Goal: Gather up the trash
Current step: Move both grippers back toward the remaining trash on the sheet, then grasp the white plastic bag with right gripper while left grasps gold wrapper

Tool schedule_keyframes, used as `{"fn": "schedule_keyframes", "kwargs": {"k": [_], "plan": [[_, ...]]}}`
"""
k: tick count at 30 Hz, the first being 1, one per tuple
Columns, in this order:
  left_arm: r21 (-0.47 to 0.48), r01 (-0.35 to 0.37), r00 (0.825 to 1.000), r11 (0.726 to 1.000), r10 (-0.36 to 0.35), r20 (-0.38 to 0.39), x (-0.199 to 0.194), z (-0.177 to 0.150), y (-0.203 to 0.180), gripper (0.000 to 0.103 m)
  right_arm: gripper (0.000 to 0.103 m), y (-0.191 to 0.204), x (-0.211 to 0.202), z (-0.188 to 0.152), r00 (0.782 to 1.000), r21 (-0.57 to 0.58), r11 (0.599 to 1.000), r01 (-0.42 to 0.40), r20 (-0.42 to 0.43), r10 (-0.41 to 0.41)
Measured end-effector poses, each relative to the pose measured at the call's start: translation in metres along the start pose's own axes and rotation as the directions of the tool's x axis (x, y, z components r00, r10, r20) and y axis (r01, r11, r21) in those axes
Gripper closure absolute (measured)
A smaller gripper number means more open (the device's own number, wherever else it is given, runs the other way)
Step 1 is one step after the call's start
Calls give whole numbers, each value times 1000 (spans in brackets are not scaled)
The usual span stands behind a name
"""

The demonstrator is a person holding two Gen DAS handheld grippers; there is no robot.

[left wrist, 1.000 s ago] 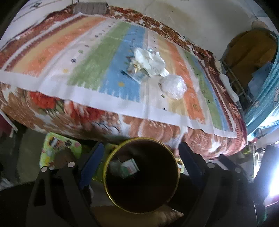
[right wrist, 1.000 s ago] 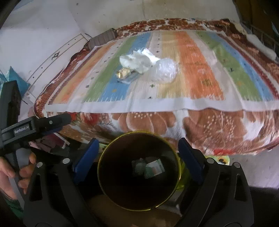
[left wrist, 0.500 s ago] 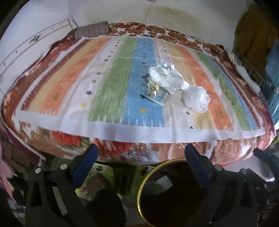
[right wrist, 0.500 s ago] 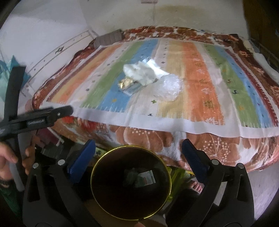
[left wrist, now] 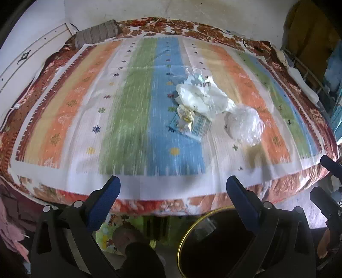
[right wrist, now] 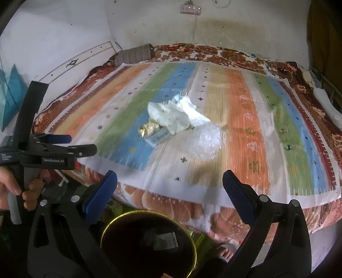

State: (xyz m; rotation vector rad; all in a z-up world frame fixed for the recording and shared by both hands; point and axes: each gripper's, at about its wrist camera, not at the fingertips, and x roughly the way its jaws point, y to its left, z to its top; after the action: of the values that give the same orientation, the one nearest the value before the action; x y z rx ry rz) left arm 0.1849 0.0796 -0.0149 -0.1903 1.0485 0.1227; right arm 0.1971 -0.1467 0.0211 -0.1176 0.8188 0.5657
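Observation:
Trash lies in a heap mid-bed: a crumpled white plastic bag (left wrist: 201,97) (right wrist: 171,115), a gold foil wrapper (left wrist: 185,113) (right wrist: 149,129) on a light-blue packet (left wrist: 197,126), and a clear bubble-wrap ball (left wrist: 244,126) (right wrist: 206,141). A dark bin with a gold rim (left wrist: 213,241) (right wrist: 149,243) stands on the floor by the bed's near edge, with some trash inside. My left gripper (left wrist: 173,192) is open and empty over the bed's front edge. My right gripper (right wrist: 170,188) is open and empty above the bin. The left gripper also shows in the right wrist view (right wrist: 57,147).
The bed has a striped sheet (left wrist: 128,107) over a floral blanket (right wrist: 213,53). A grey striped pillow (left wrist: 96,35) lies at the far left corner. White walls stand behind, with a power strip (right wrist: 190,8). A colourful mat (left wrist: 111,226) lies on the floor.
Both grippers have risen and tilted up from over the bin toward the bed. The bin has slid low in both views. The trash heap has not moved.

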Motion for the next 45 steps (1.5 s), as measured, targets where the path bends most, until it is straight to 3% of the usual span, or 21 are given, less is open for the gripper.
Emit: {"fn": "schedule_keyframes", "kwargs": {"k": [7,16,22,24,27,35,39,45], "plan": [[44,-8,1000,999,7,5,20,17,-5,6,9,1,21,23,999,-71,997,29,23,-27],[69,-11,1000,998,12,-14,47,29,2,6,10,-6,46,39,1000,-73,997,10,23,-8],[94,-34,994,995,24,107,44,39,0,7,11,-13,62,50,999,-72,997,23,31,-21],[83,-9,995,997,0,101,49,42,1,7,11,-16,67,53,999,-73,997,25,36,-22],[127,-9,997,992,-2,83,62,43,-4,7,20,-20,84,59,1000,-69,998,0,13,1],[153,33,997,988,-44,64,88,49,-5,14,20,-23,116,71,1000,-99,995,-8,6,9],[166,47,998,985,-54,38,102,50,-9,21,23,-24,137,73,1000,-130,992,7,-9,-8],[164,62,997,985,-68,30,111,53,-9,23,29,-20,161,82,999,-186,982,16,-25,-21]]}}
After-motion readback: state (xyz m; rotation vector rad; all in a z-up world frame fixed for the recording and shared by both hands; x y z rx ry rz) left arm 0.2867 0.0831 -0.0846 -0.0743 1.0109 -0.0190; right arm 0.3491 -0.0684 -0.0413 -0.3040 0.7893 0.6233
